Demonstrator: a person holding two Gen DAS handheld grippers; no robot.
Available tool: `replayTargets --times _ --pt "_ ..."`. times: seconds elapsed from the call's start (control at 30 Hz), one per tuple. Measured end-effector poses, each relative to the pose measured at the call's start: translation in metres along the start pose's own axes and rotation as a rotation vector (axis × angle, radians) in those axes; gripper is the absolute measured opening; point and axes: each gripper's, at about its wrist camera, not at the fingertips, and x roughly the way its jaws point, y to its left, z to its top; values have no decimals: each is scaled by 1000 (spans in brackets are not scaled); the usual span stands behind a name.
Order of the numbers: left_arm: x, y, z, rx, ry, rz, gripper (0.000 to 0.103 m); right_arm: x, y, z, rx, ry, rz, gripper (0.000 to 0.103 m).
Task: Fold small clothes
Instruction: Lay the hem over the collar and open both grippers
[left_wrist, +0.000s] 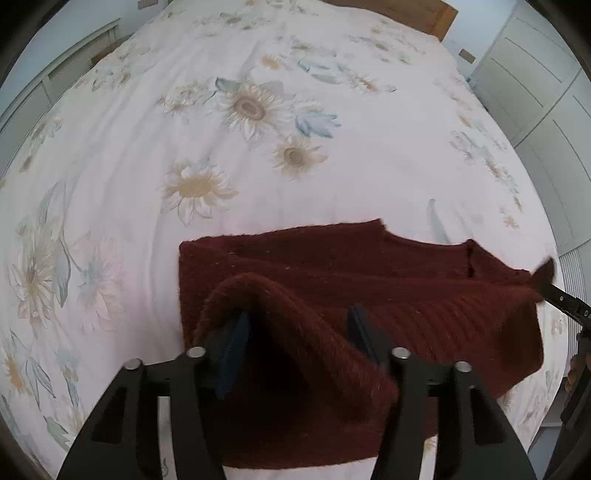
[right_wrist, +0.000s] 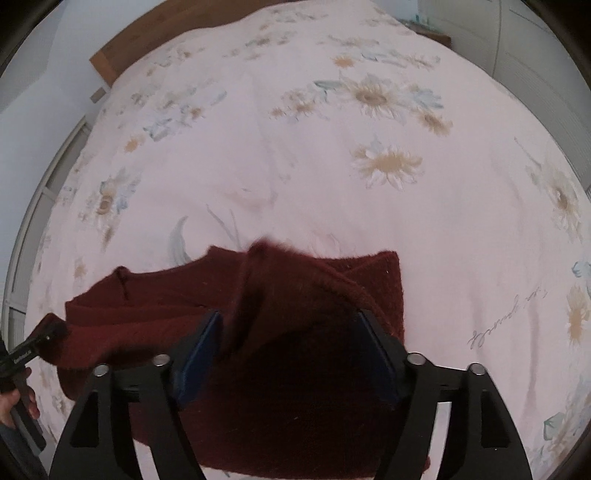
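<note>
Clearly, in the left wrist view, the dark red ribbed knitted sweater (left_wrist: 332, 280) is lying flat on the pale pink bed cover with printed daisies (left_wrist: 240, 155), directly ahead of the left claw (left_wrist: 299, 325) and spreading to its right. One thick fold of the knit is rising up between the blue fingertips (left_wrist: 236, 332). The jaws are standing wide apart, so the claw is looking open, with the cloth only draping against the pads. At the far right, the black tip of the right claw (left_wrist: 546, 277) is touching a lifted corner.

Now in the right wrist view, the same sweater (right_wrist: 166, 306) is lying just ahead of the right claw (right_wrist: 291, 332) and stretching to its left. A soft hump of fabric is standing between the blue pads (right_wrist: 201, 347), which are also well apart, so this claw is appearing open too.

I am judging the sweater as soft, limp, fuzzy and rather thick, light enough but sagging when lifted. It is probably not slippery. The firm ribbed hem or a corner is seeming the best place to pinch it.
</note>
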Motion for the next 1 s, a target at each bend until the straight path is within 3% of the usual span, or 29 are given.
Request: replayTargets --times 0.13,0.2,0.3,0.37,0.43,0.57,0.8,0.9,1.0 --pt "-14 -15 -5 32 -39 -8 78 -5 15 -11 -56 -4 -7 82" --pt "-21 -24 -7 59 -65 1 91 -4 26 -22 -104 -4 -17 84" --pt "-30 -38 -14 103 -101 7 102 -1 44 -41 -171 -19 -36 86" --pt "-33 -50 -21 147 -129 26 102 0 54 -53 -208 -34 -51 91" --pt "-32 -64 -30 206 -152 56 102 2 66 -67 -244 -57 -63 102" --pt "-15 -88 -53 307 -167 121 102 4 83 -90 -299 -103 -79 102" --pt "28 -96 -86 329 -128 155 102 27 92 -120 -340 -90 -123 102" --pt "48 -90 -97 327 -82 177 102 41 85 -128 -339 -77 -148 102" --pt "51 -75 -102 299 -90 159 102 45 69 -131 -317 -83 -154 102"
